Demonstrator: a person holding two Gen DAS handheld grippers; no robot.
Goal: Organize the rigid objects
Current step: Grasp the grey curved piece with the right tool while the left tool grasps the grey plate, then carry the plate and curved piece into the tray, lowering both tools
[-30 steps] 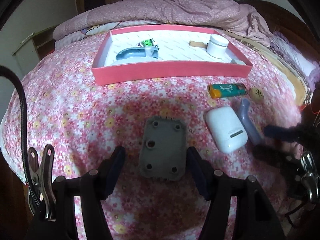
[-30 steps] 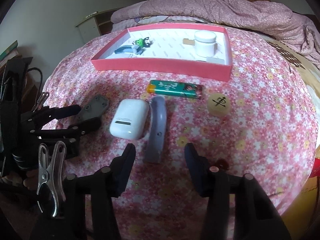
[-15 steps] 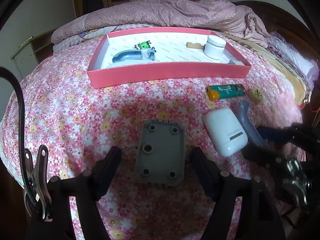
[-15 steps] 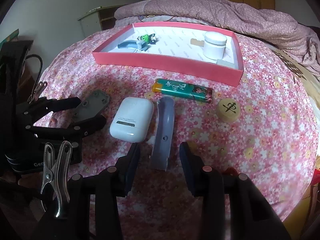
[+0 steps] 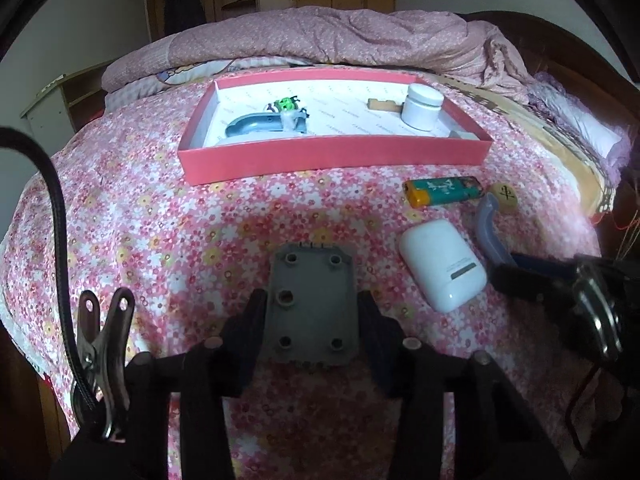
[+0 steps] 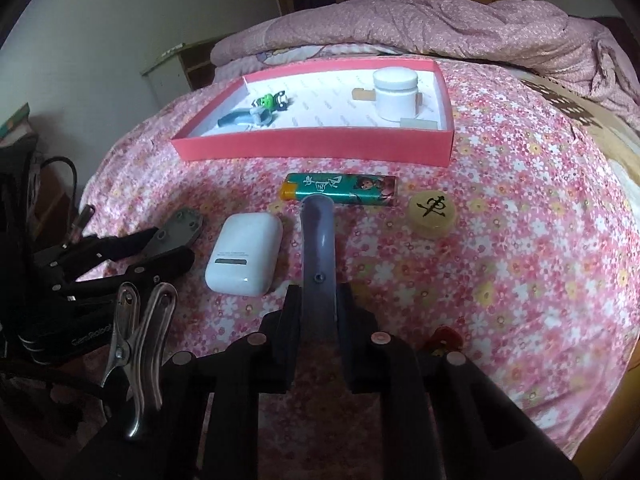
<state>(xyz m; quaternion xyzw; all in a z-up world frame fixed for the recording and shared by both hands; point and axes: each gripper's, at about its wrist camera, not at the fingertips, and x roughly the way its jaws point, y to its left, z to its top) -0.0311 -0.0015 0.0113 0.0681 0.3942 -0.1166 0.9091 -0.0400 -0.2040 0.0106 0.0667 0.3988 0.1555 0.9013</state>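
Left wrist: left gripper [image 5: 312,312] pinches grey plate [image 5: 312,304]; right gripper [image 6: 318,308] pinches curved bar [image 6: 318,240]

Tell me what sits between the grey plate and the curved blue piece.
The white earbud case lies between the grey plate and the curved blue piece, clearest in the right wrist view.

Black Chinese character on round wooden chess piece [image 6: 432,212]; white Chinese characters on green lighter [image 6: 340,188], at piece's nine o'clock.

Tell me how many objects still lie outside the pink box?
5: grey plate in the left gripper, curved bar in the right gripper, white case, lighter, round token.
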